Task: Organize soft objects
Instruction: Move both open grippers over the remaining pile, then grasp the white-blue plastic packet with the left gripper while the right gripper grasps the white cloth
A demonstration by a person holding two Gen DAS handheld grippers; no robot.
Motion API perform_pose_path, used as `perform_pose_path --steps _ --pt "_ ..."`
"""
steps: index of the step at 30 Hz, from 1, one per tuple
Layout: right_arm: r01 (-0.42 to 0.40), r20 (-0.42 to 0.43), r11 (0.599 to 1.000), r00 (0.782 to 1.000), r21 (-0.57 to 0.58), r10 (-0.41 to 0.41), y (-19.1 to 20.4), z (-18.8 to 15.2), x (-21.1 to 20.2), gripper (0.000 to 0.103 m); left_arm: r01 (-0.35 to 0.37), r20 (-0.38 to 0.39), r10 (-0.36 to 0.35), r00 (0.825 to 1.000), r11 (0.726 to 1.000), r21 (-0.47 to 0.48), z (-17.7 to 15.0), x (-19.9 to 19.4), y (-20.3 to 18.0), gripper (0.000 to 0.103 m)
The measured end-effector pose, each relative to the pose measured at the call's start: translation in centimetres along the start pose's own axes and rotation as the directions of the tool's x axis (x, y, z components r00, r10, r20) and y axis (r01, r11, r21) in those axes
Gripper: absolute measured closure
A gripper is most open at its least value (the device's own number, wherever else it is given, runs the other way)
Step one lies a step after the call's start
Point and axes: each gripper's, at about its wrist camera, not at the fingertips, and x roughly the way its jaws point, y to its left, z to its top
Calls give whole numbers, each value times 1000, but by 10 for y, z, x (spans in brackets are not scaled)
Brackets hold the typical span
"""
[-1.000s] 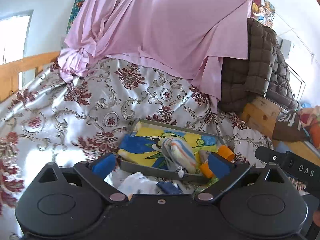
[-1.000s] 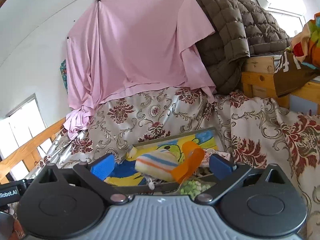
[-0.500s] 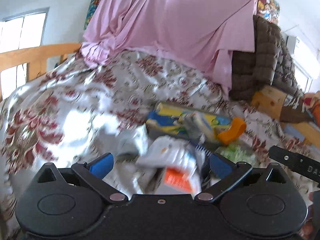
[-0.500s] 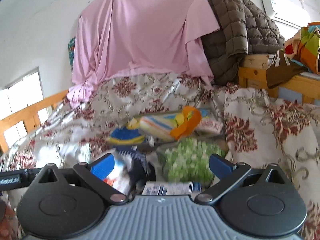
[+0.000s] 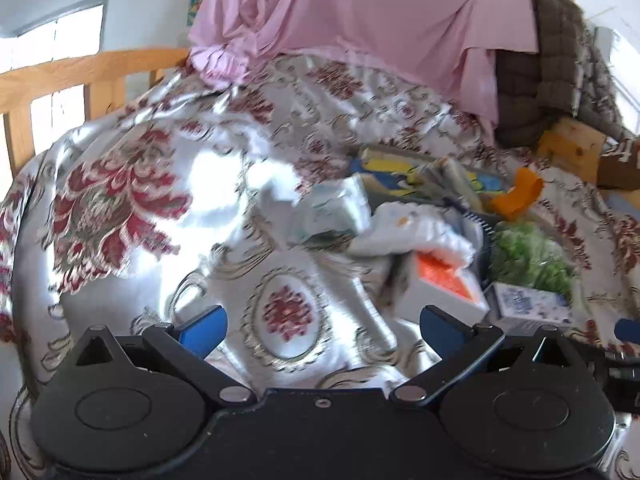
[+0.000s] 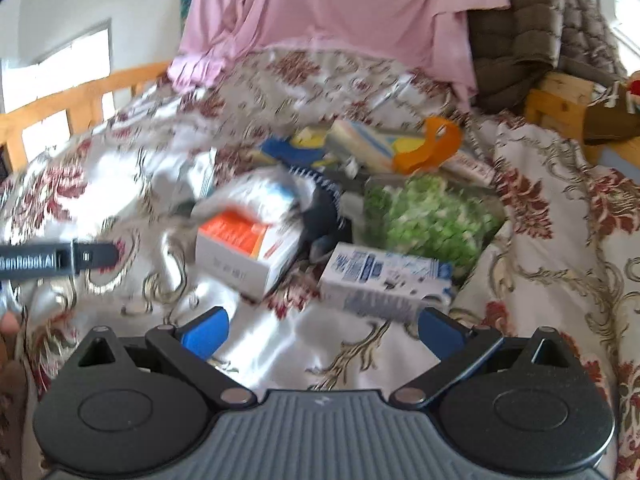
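Bed covered by a shiny floral bedspread, wooden rail along its left edge; pink sheet hangs at the far edge, brown quilted blanket heaped at the far right corner. Both views motion-blurred. Soft and boxed items cluster toward the right side of the bed. Tray with a yellow-and-blue picture lies farthest back; a striped soft bundle rests on it, an orange strap curling up just beside the bundle. Green-patterned bag sits in front of the tray. White crumpled packet lies left of the green bag, partly over a white box with an orange face. A dark blue item, too blurred to identify, lies between that box and the green bag. White-and-blue carton lies nearest, in front of the green bag. Left hand-held gripper: jaws wide, nothing between them, bare bedspread beneath. Right hand-held gripper: jaws wide, holding nothing, its right finger near the white-and-blue carton; contact cannot be told.
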Motion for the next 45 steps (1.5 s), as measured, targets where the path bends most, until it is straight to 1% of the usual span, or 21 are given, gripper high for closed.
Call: perform_pose_path --steps 5,8,12,16,20,23,27,33,40,45 --pt "-9 -40 1000 999 -3 9 2 -1 10 0 -28 -25 27 999 999 -42 -1 9 11 1" --pt "-18 -49 1000 999 3 18 2 -1 15 0 -35 -16 35 999 999 -36 1 11 13 1" --pt "-36 -39 999 999 23 37 1 0 23 0 -55 -1 55 998 998 -39 6 14 16 1" --pt "-66 -19 997 998 48 67 1 2 30 0 -71 -2 71 997 995 -68 12 20 20 1" --pt "-82 14 996 997 45 81 3 4 31 0 -76 3 76 997 994 -82 16 26 23 1" --pt "-89 44 995 995 36 88 6 5 31 0 -73 9 74 997 993 -88 18 29 25 1" --pt "-91 57 995 994 28 89 9 6 34 0 -66 11 67 998 992 -105 21 34 28 1" --pt "-100 85 994 992 33 97 11 8 35 0 -79 23 82 996 991 -111 23 39 31 1" --pt "-109 126 993 987 54 102 12 14 38 0 -55 7 56 998 994 -100 17 42 33 1" --pt "-99 175 994 980 36 91 13 24 42 0 -34 1 34 999 991 -132 18 44 37 1"
